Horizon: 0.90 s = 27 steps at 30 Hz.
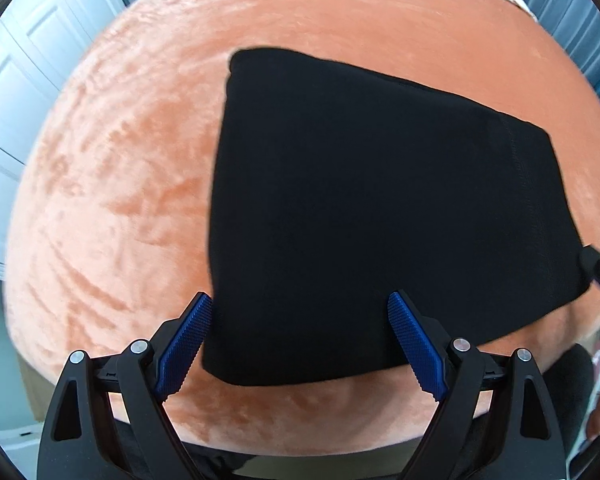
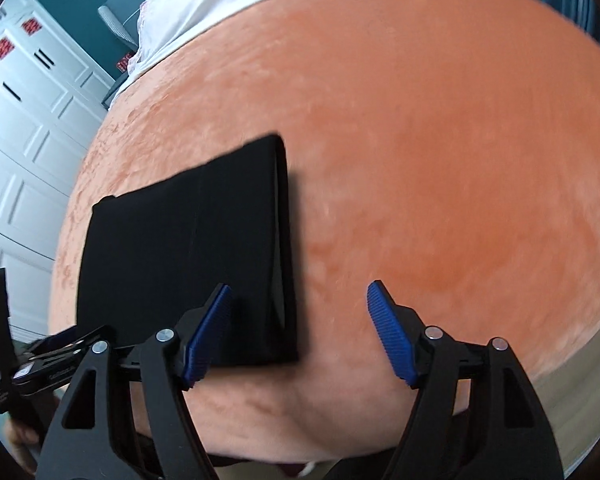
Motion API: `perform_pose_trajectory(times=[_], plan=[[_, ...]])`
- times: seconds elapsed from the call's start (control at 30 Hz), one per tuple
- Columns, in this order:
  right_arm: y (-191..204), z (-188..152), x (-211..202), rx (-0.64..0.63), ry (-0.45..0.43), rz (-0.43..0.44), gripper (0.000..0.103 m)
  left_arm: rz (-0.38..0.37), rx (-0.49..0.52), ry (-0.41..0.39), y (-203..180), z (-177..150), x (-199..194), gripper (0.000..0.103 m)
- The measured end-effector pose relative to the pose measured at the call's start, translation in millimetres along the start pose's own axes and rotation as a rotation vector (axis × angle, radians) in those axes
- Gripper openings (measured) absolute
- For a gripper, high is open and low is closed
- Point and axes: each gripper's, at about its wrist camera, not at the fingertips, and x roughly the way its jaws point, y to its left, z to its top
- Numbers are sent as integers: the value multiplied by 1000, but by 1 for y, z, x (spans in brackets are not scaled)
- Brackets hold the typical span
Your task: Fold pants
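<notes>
The black pants [image 1: 380,200] lie folded into a thick rectangle on an orange plush blanket [image 1: 120,160]. My left gripper [image 1: 300,300] hangs open above the near left corner of the pants, its blue pads [image 1: 188,340] wide apart and touching no cloth. In the right wrist view the pants [image 2: 180,248] lie to the left, their layered right edge facing the bare blanket [image 2: 440,160]. My right gripper [image 2: 300,288] stands open over that edge. One of its fingers is above the cloth and the other above the blanket, and neither grips anything.
White panelled doors [image 1: 16,92] stand to the left of the bed. A white sheet [image 2: 204,4] covers the far end, and blue curtains [image 1: 580,28] hang at the far right. The blanket's near edge [image 2: 300,444] drops off just under the grippers.
</notes>
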Motion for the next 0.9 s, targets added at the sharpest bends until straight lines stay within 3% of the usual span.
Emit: perform_pose_trajectory(times=[0.23,0.37,0.47,0.53,0.63,0.77,0.83,0.9], plan=[[5,-7,16,27,51,47,75,-117,-75,15,30,0,7,87],[7,-7,26,31,70,64,82,-164,-148,-14,60,2,7,87],[8,-7,43,53,117,95,84,-299,-214,54,81,4,36,87],[7,-9,50,83,119,115,90,-386,-270,97,87,3,53,88],[10,-12,54,84,106,136,92,-380,-211,52,75,4,56,95],[24,-16,62,43,151,205,90,-378,-121,28,47,5,52,96],[34,-19,66,2,135,143,84,-349,-93,22,39,6,53,96],[36,-19,67,0,123,139,66,-354,-101,16,40,7,53,82]])
